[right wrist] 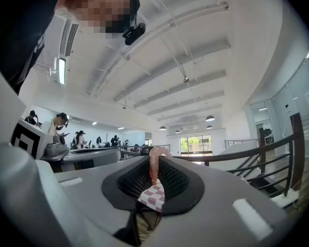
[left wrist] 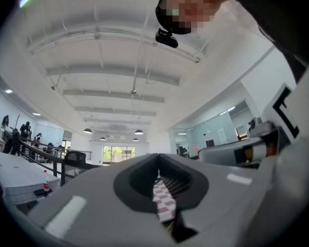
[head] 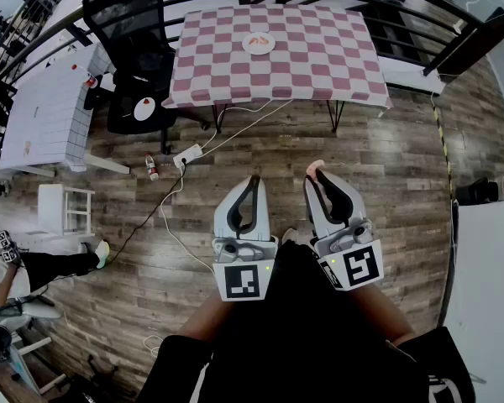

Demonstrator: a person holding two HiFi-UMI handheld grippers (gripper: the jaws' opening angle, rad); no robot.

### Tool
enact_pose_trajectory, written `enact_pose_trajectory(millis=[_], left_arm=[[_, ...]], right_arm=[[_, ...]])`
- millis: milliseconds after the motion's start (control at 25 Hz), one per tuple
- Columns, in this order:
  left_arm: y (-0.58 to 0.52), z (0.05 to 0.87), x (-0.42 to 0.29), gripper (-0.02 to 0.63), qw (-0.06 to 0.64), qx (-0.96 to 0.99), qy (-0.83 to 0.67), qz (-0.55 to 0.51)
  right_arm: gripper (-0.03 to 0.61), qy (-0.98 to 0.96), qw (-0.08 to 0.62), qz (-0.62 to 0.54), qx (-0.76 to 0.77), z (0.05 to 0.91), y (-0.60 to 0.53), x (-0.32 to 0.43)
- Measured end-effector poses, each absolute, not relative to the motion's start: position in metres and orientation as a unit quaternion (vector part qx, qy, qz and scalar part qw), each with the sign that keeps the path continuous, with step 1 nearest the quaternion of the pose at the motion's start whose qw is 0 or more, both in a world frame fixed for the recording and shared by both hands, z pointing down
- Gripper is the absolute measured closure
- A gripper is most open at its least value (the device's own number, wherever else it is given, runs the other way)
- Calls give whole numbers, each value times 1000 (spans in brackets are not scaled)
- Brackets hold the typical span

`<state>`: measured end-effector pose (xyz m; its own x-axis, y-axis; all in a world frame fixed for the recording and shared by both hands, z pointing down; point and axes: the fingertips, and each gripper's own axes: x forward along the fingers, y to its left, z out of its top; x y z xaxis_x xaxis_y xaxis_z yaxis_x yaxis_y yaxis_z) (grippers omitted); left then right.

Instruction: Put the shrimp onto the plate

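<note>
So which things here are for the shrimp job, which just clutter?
Job: pink curved shrimp in right gripper fingers; round white plate; red-checked table.
Clutter: black mesh office chair; small plastic bottle; white power strip on wooden floor.

- No word, number or brand name can be read in any view.
- Left gripper: its cube carries a black-and-white square marker, a block pattern with no letters or digits.
- Right gripper: its cube carries a like marker, also only a pattern.
- Part of such a marker shows in each gripper view too, again without lettering.
- Bottle on the floor: its label is too small to read.
</note>
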<state>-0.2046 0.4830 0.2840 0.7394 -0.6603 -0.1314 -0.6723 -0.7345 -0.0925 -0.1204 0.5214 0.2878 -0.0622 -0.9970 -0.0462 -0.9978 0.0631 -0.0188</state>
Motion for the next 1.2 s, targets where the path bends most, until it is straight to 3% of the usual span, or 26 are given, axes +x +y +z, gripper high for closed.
enact_pose_trajectory(millis=[600, 1040, 1200], left_arm=[[491, 290, -214, 604, 84, -910, 402, 57], [457, 304, -173, 604, 75, -916, 388, 72], [421, 325, -150, 604, 66, -921, 383, 34]], right_arm=[[523, 725, 82, -12, -683, 294, 552, -67], [522, 722, 51, -12, -690, 310, 527, -32], [522, 717, 42, -15, -695, 320, 497, -15]])
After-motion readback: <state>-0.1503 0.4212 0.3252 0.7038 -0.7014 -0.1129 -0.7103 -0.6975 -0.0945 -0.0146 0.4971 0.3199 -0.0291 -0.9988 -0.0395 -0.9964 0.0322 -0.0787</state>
